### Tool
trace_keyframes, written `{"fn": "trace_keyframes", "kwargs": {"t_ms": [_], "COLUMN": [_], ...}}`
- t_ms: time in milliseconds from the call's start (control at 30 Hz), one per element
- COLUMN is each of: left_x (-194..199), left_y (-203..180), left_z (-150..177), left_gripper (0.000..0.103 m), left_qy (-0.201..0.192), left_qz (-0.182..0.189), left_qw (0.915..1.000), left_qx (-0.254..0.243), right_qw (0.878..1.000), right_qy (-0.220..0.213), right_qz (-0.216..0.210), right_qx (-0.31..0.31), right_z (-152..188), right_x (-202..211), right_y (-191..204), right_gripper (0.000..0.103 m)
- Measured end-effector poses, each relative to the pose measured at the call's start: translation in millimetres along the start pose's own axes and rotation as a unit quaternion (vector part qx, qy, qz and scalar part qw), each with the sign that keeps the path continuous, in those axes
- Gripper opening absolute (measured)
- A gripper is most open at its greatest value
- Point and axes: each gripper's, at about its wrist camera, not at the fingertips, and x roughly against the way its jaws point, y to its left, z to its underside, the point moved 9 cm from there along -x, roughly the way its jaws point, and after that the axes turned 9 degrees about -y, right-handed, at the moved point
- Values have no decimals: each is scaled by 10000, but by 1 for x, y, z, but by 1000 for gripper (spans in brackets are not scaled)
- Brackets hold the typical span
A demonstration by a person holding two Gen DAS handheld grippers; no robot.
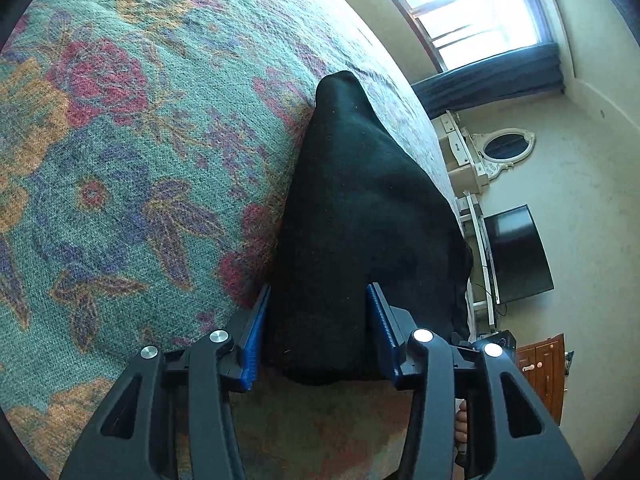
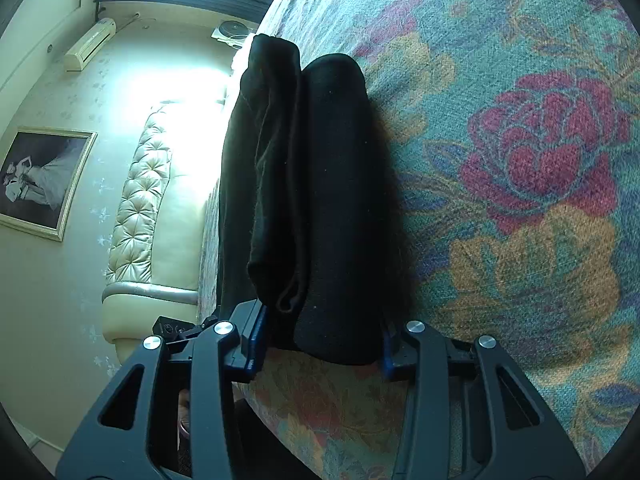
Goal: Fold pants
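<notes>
- The pants [image 1: 360,208] are seen as a dark folded bundle on the bed [image 1: 120,140], which has a flowered cover.
- In the left wrist view, the near end of the pants sits right between the jaws of the left gripper [image 1: 318,336]. The blue pads [image 1: 254,340] are spread wide, one on each side of the cloth. The cloth does not look squeezed, so the jaws are judged to be released.
- In the right wrist view, the other end of the pants [image 2: 320,200] sits between the jaws of the right gripper [image 2: 320,340]. These jaws are spread wide too. The cloth seems to touch the pads, but a firm pinch cannot be told for sure.
- The long side of the bundle runs straight away from each gripper, along the line of its fingers.
- In the right wrist view, two layers are seen side by side: a thick smooth roll next to the cover, and a looser flap with a hem beside it.
- Both grippers are about as close to the pants, one at each end.
- The next move is judged to depend on this: each end already lies inside its jaws, so only a close is needed for a grip.
</notes>
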Motion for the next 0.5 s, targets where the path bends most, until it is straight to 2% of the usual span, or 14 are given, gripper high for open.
{"fn": "trace_keyframes", "kwargs": {"t_ms": [200,333,500], "left_x": [7,12,23], "left_y": [-5,-10,-13], "left_z": [-2,-4,0], "left_gripper": [31,29,28], "left_qy": [-92,-91,-55], "left_qz": [-2,65,52], "left_qw": [9999,9999,10000], "left_qx": [-54,13,4], "right_qw": [9989,9983,9985], "right_qy": [-51,-48,-2], "right_qz": [-368,-518,-512], "right_qx": [-279,-276,-196], "right_z": [-2,-1,8], "right_x": [13,23,31], "right_y": [-1,4,16], "right_gripper": [34,33,33]}}
